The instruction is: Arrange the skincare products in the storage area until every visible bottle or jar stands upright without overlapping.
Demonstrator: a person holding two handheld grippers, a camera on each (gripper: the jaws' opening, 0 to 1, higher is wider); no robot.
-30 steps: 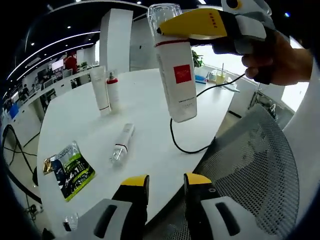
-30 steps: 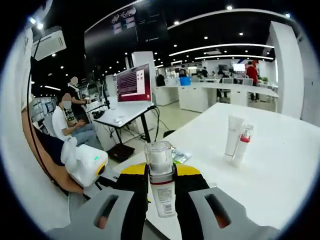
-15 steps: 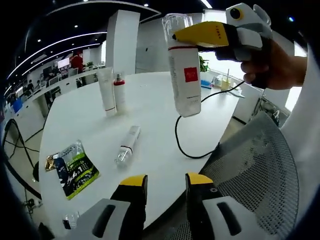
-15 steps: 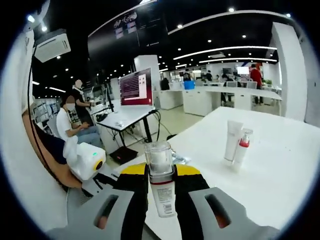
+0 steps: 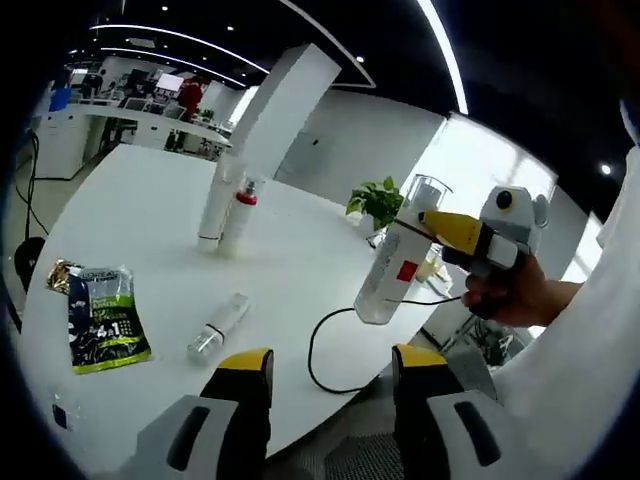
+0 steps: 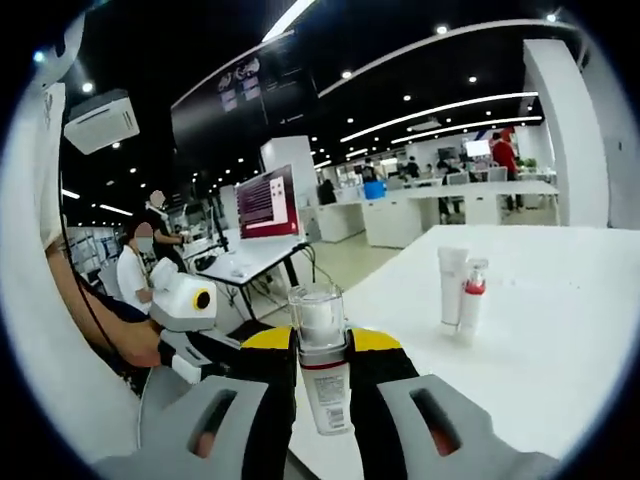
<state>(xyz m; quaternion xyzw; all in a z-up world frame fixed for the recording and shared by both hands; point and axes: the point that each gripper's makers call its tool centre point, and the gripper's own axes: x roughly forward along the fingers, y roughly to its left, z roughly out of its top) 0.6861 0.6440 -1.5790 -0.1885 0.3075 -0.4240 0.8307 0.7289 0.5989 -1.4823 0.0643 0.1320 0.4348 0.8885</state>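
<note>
My right gripper [image 6: 322, 352] is shut on a white bottle with a red label and clear cap [image 6: 322, 370]; from the left gripper view this bottle [image 5: 392, 272] hangs tilted in the air over the table's near right edge, held by the yellow jaw of the right gripper [image 5: 450, 232]. A white tube [image 5: 212, 210] and a red-collared pump bottle [image 5: 240, 212] stand upright side by side on the round white table [image 5: 130, 190]; they also appear as the tube [image 6: 449, 286] and the pump bottle [image 6: 468, 297]. A small clear bottle [image 5: 218, 328] lies on its side. My left gripper [image 5: 332, 385] is open and holds nothing.
A green and black sachet [image 5: 98, 322] lies flat at the table's left. A black cable [image 5: 322, 345] loops over the near edge. A small clear piece [image 5: 60, 412] lies near the front rim. A potted plant [image 5: 378, 198] stands at the far side.
The left camera has swung away and rolled, so the held bottle now looks smaller and farther right. The bottle stays gripped in the right gripper; the items on the table have not moved.
</note>
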